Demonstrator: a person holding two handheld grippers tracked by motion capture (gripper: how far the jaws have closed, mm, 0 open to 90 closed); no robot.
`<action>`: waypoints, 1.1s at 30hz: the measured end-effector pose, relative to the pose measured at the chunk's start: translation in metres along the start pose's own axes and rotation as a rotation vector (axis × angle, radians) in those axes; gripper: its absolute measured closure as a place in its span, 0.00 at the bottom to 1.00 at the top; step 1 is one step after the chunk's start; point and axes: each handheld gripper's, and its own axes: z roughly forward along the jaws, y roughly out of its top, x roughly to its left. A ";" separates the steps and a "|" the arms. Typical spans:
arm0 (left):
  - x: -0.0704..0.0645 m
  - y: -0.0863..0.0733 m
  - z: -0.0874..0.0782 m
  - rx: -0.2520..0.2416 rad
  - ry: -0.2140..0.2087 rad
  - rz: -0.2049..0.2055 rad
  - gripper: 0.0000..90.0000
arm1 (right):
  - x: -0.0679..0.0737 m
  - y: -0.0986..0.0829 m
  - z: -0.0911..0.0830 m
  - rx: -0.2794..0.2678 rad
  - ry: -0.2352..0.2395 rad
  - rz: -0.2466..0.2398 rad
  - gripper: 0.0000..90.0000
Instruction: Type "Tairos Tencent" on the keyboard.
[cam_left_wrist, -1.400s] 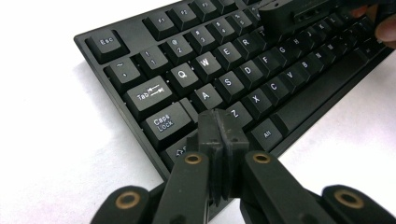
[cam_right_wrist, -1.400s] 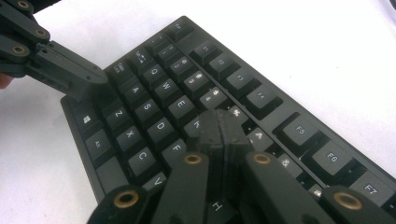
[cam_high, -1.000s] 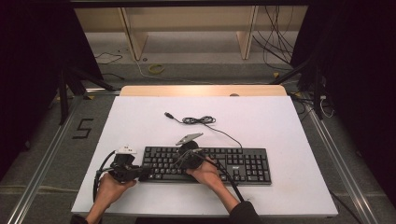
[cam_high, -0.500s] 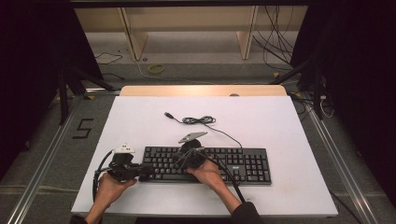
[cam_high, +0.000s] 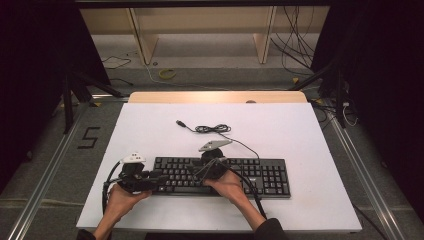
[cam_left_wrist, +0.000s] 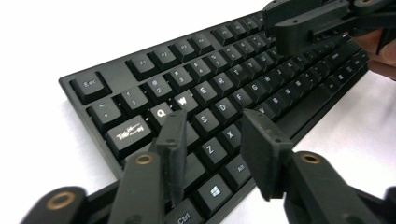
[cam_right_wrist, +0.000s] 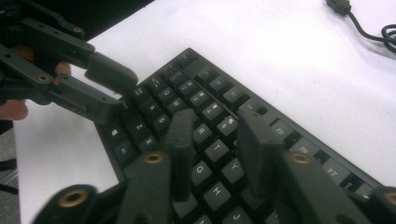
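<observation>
A black keyboard (cam_high: 260, 175) lies on the white table, its cable (cam_high: 212, 129) coiled behind it and ending in a USB plug (cam_high: 180, 122). My left gripper (cam_high: 159, 179) reaches in over the keyboard's left end. In the left gripper view it (cam_left_wrist: 215, 122) is open, its jaws hovering above the keyboard (cam_left_wrist: 219, 79) near the A and S keys. My right gripper (cam_high: 194, 171) points left over the letter keys. In the right gripper view it (cam_right_wrist: 215, 119) is open above the keyboard (cam_right_wrist: 210, 88) around the R and T keys. The two grippers face each other, a short way apart.
The white table top (cam_high: 300, 135) has bare room behind and to the right of the keyboard. A wooden strip (cam_high: 215, 97) borders its far edge. Beyond it are shelf legs and loose cables on the floor. Dark stands flank the table.
The right gripper has drifted slightly to the right along the keyboard. The left gripper has hardly moved. The keyboard and cable lie as before.
</observation>
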 end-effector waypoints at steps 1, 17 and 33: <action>0.000 0.000 0.000 -0.003 0.000 -0.001 0.62 | 0.000 0.000 -0.002 -0.003 0.003 0.002 0.71; 0.002 0.005 0.004 -0.033 0.018 -0.041 0.39 | -0.006 -0.008 -0.024 -0.044 -0.005 0.014 0.50; 0.004 0.006 0.010 -0.011 0.021 -0.029 0.55 | -0.013 -0.014 -0.036 -0.048 -0.029 0.023 0.44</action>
